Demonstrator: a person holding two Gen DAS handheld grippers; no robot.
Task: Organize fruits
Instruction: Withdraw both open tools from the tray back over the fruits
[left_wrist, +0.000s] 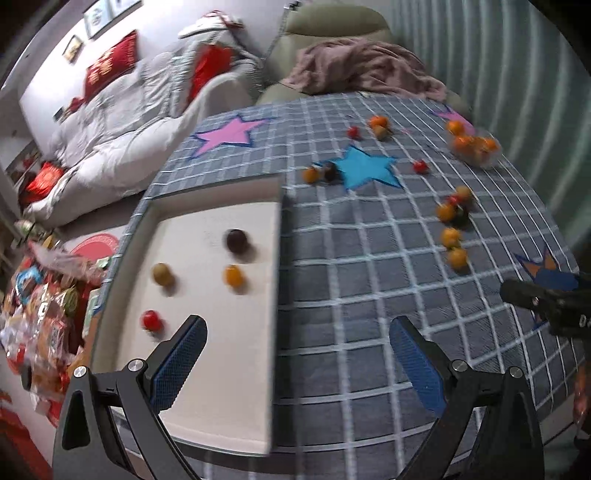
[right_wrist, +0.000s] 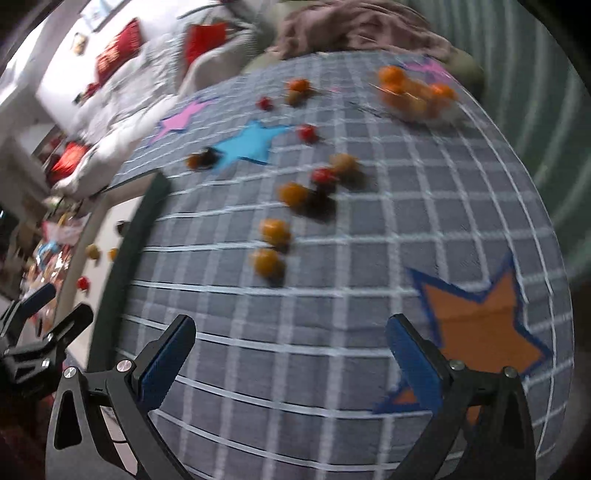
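Note:
A white tray (left_wrist: 207, 369) lies at the table's left edge. In it are a dark fruit (left_wrist: 236, 240), an orange fruit (left_wrist: 233, 276), a tan fruit (left_wrist: 162, 274) and a red fruit (left_wrist: 150, 319). Several orange, red and dark fruits lie scattered on the checked cloth, such as two orange ones (left_wrist: 454, 247) (right_wrist: 271, 243). A clear container of oranges (left_wrist: 474, 147) (right_wrist: 417, 94) stands at the far right. My left gripper (left_wrist: 297, 341) is open and empty over the tray's right rim. My right gripper (right_wrist: 290, 341) is open and empty above the cloth, short of the fruits.
The grey checked cloth (right_wrist: 332, 295) has pink, blue and orange star patches (right_wrist: 480, 325). A bed with white quilt (left_wrist: 122, 122) and a chair with a pink blanket (left_wrist: 362, 70) stand beyond the table. Snack packets (left_wrist: 40, 314) lie on the floor at left.

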